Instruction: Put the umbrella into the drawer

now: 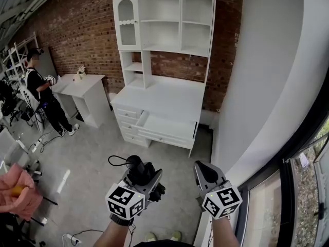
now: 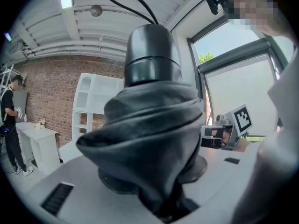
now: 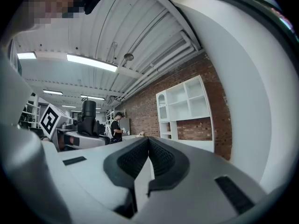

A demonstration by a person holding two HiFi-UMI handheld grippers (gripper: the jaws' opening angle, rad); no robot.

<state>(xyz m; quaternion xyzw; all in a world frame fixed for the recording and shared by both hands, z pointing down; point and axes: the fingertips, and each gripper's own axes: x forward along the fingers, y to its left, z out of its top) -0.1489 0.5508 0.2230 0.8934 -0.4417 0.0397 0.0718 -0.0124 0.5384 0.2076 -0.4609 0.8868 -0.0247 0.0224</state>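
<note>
A folded black umbrella (image 1: 138, 169) with a round handle and a wrist loop stands upright in my left gripper (image 1: 145, 181), low in the head view. In the left gripper view the umbrella (image 2: 149, 120) fills the middle, its fabric bunched between the jaws, which are shut on it. My right gripper (image 1: 204, 171) hovers beside it to the right, and its pads (image 3: 159, 158) meet with nothing between them. The white drawer (image 1: 167, 129) of the desk cabinet stands pulled open ahead, across the floor. The umbrella handle (image 3: 88, 112) also shows at the left of the right gripper view.
A white hutch with shelves (image 1: 164, 22) tops the cabinet against a brick wall. A small white desk (image 1: 82, 86) stands to the left, with a person (image 1: 43, 94) next to it. A white wall and window (image 1: 288, 189) run along the right. Cables lie on the floor (image 1: 77, 238).
</note>
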